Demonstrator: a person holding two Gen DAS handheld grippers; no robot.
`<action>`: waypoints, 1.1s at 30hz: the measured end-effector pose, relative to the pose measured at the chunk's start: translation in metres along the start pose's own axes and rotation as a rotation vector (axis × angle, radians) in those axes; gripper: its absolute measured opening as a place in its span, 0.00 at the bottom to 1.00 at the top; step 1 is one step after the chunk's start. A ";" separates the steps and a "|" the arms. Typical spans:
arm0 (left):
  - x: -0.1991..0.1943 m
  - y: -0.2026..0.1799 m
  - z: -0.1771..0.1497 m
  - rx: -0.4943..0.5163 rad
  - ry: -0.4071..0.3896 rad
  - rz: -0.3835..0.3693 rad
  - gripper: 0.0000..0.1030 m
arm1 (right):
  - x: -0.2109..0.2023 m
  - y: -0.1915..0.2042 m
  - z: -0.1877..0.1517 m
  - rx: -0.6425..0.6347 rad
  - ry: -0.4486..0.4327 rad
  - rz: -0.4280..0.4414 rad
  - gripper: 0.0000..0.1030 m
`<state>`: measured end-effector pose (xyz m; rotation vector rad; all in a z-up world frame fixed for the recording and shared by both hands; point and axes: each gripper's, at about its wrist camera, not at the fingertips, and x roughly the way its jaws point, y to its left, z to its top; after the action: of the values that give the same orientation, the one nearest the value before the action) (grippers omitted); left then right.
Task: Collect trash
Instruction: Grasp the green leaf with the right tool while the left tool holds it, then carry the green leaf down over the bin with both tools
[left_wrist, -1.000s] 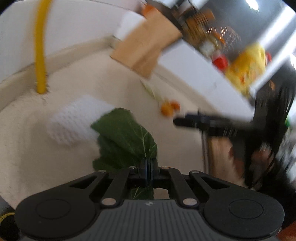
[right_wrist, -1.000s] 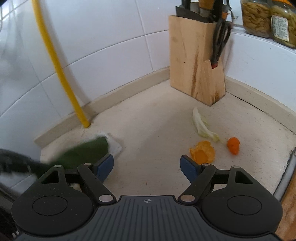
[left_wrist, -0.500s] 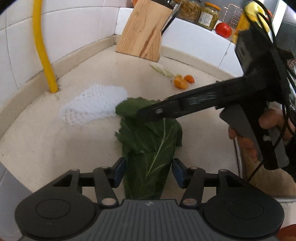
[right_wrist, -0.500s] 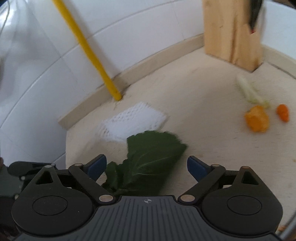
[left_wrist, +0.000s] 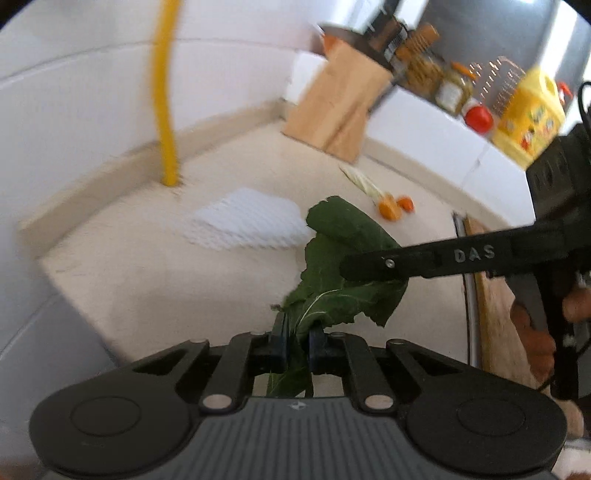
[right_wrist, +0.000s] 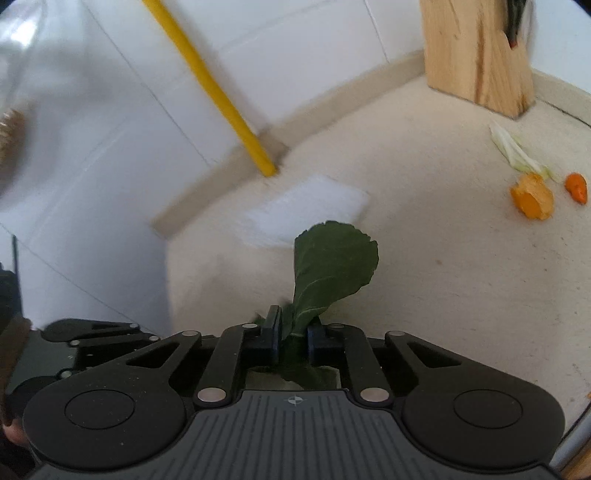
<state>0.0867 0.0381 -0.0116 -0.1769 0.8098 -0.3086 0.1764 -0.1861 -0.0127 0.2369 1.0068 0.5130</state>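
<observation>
1. The counter (right_wrist: 424, 258) lies bare between the white mesh pad (right_wrist: 310, 208) and the orange scraps (right_wrist: 532, 195).
2. The knife block (right_wrist: 476, 51) fills the far corner.
3. A yellow pipe (right_wrist: 221, 96) blocks the back wall edge.

I read just one thing: the raised letters "DAS" on the black finger of my right gripper (left_wrist: 365, 264), seen from my left wrist; the yellow bottle (left_wrist: 530, 116) and the jars (left_wrist: 448, 90) carry labels, but they are too blurred to read.
</observation>
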 end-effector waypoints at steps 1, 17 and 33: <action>-0.009 0.004 -0.001 -0.007 -0.015 0.017 0.06 | -0.004 0.006 0.001 -0.007 -0.013 0.017 0.17; -0.105 0.098 -0.077 -0.258 -0.067 0.327 0.06 | 0.076 0.148 -0.017 -0.188 0.133 0.282 0.17; -0.074 0.156 -0.116 -0.339 0.089 0.474 0.12 | 0.163 0.192 -0.052 -0.257 0.292 0.233 0.50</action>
<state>-0.0151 0.2053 -0.0821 -0.2823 0.9615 0.2715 0.1444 0.0596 -0.0807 0.0492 1.1904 0.9014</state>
